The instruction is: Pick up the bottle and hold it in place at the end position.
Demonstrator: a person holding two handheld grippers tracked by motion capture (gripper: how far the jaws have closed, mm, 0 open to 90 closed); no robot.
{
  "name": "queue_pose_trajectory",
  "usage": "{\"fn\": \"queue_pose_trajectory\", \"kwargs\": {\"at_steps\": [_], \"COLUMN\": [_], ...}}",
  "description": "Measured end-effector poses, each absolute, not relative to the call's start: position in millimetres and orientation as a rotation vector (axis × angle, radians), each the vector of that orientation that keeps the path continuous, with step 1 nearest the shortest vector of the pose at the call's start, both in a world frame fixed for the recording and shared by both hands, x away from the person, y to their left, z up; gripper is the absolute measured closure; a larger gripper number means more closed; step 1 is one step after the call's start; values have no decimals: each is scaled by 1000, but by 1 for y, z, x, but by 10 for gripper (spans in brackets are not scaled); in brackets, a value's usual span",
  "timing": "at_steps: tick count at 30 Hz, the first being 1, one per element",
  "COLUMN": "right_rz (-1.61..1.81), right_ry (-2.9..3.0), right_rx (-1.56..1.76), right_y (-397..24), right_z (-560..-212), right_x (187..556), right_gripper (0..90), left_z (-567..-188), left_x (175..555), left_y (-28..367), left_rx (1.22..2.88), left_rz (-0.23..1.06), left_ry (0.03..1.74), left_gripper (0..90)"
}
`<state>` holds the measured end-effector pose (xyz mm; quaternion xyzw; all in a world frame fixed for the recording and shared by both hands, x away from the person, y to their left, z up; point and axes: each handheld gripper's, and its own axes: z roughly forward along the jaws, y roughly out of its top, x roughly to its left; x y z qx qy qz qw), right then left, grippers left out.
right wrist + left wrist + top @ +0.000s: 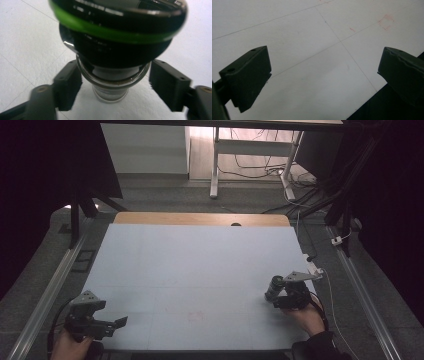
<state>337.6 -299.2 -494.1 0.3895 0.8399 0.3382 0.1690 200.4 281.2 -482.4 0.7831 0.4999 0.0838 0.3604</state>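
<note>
A small glass jar (274, 287) with a black lid and a green ring (117, 32) is at the right of the pale blue table (190, 265), leaning up and to the left. My right gripper (277, 298) has its two jaws pressed on either side of the jar's glass body (110, 75); the right gripper (113, 82) is shut on it. My left gripper (119, 323) hovers over the table's near left corner. The left gripper (324, 72) is open, with bare table between its jaws.
Thin grid lines and a small red square mark (386, 21) lie on the table ahead of the left gripper, with the table's near edge (372, 100) just beside it. Metal rails (47, 295) run along both sides. Desk legs (215, 165) and cables (300, 180) lie beyond the far edge.
</note>
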Motion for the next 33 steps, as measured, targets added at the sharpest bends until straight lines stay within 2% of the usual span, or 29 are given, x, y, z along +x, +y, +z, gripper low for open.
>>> {"fn": "queue_pose_trajectory", "kwargs": {"at_steps": [6,33], "right_rz": [1002,961], "right_ry": [2406,2383], "right_rx": [1091,1070], "right_y": [-300,-273], "right_z": [-492,-471], "right_x": [339,329], "right_gripper": [510,521], "left_z": [-483,-483], "left_x": [201,201], "left_y": [281,280], "left_rx": [2020,2026], "left_rz": [216,211], "left_ry": [1294,1294], "left_gripper": [0,0]}}
